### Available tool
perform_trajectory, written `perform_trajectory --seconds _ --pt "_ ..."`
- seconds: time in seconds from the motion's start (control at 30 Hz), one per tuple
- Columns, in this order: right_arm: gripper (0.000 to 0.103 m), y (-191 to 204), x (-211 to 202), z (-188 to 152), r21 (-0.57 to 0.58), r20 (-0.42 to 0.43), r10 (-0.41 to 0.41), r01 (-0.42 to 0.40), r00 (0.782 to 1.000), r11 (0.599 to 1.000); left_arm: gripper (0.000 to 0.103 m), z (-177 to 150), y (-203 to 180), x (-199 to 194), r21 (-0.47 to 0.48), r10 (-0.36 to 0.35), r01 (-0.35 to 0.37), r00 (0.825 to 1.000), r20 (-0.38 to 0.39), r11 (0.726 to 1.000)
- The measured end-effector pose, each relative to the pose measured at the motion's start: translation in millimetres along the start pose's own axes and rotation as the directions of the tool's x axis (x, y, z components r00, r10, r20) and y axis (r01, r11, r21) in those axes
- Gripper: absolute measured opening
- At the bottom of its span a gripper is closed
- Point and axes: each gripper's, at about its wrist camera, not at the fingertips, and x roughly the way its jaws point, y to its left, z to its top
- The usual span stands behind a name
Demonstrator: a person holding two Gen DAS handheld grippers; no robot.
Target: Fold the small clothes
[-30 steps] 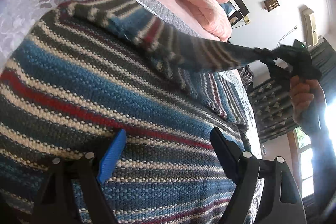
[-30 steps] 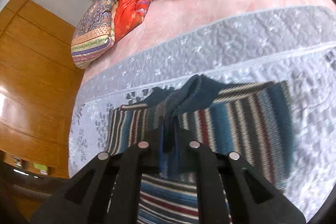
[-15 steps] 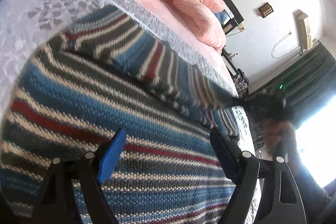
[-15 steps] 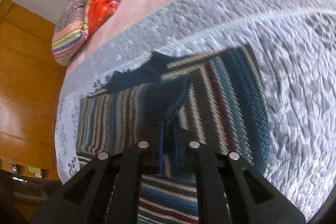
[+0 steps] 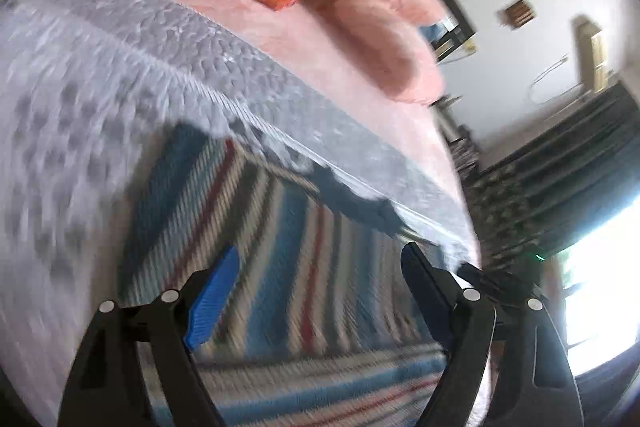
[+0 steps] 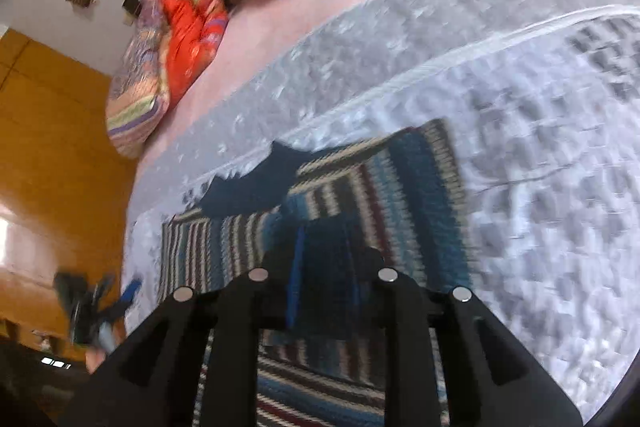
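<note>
The blue, grey, cream and red striped knitted sweater [image 5: 304,267] lies flat on the pale grey quilted bedspread [image 5: 80,131] of the bed, ahead of and below both sets of fingers. The right gripper [image 6: 322,291] has its fingers pressed close together on a dark blue fold of the knit, apparently a sleeve or cuff, which sits over the sweater's body just in front of the fingertips. The left gripper [image 5: 320,291] has its fingers spread wide, with nothing between them, and hovers above the near part of the sweater.

The step in hand appears to be laying a sleeve across the body. To do it well, the right fingers should carry the sleeve until it lies straight and inside the sweater's outline, lower it until the knit rests on the body, then part. The left fingers could press the body down beside the fold so the loose knit does not drag. Both views are blurred, so exact edges are hard to judge.
</note>
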Motion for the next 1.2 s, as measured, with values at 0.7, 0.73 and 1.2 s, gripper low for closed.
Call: perform_trajectory --seconds 0.7,0.73,1.2 --pt "0.027 -21 21 -47 0.025 -0.144 0.069 -0.066 0.987 0.997 0.078 -14 50 42 0.058 0.040 -0.025 0.962 -0.269 0.998" --pt "0.032 -20 10 -49 0.032 -0.127 0.085 -0.081 0.988 0.996 0.078 -14 50 36 0.037 0.033 -0.024 0.964 -0.262 0.999" --pt "0.052 -89 -110 -233 0.136 -0.227 -0.013 0.044 0.974 0.990 0.083 -187 97 -103 -0.084 -0.008 -0.033 0.897 -0.442 0.996"
